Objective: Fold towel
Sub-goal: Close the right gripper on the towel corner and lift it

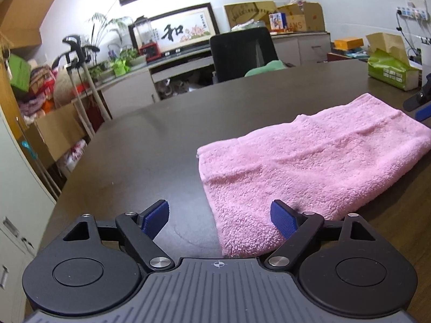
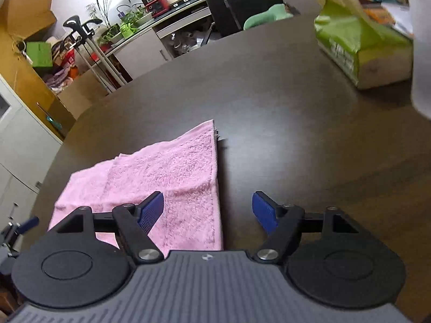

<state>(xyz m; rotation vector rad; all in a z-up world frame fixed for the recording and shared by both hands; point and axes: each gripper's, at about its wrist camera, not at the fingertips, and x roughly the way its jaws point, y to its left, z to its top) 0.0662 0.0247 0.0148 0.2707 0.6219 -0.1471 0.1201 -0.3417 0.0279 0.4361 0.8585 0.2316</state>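
A pink towel [image 1: 309, 161] lies folded flat on the dark table [image 1: 150, 148]. My left gripper [image 1: 220, 218] is open over the towel's near left corner; its right blue pad hangs above the cloth and its left pad above bare table, with nothing gripped. In the right wrist view the same towel [image 2: 167, 177] shows its straight right edge running between the fingers of my right gripper [image 2: 208, 210], which stands open above it. The left pad is over the cloth, the right pad over the table [image 2: 296, 134]. The right gripper's tip [image 1: 420, 102] peeks in at the left view's right edge.
A green tissue pack [image 2: 358, 45] sits at the table's far right. A black office chair [image 1: 242, 51] with a green cushion stands beyond the far edge. Cabinets, plants, cardboard boxes and framed pictures line the walls. The left gripper [image 2: 18, 231] shows at the right view's lower left.
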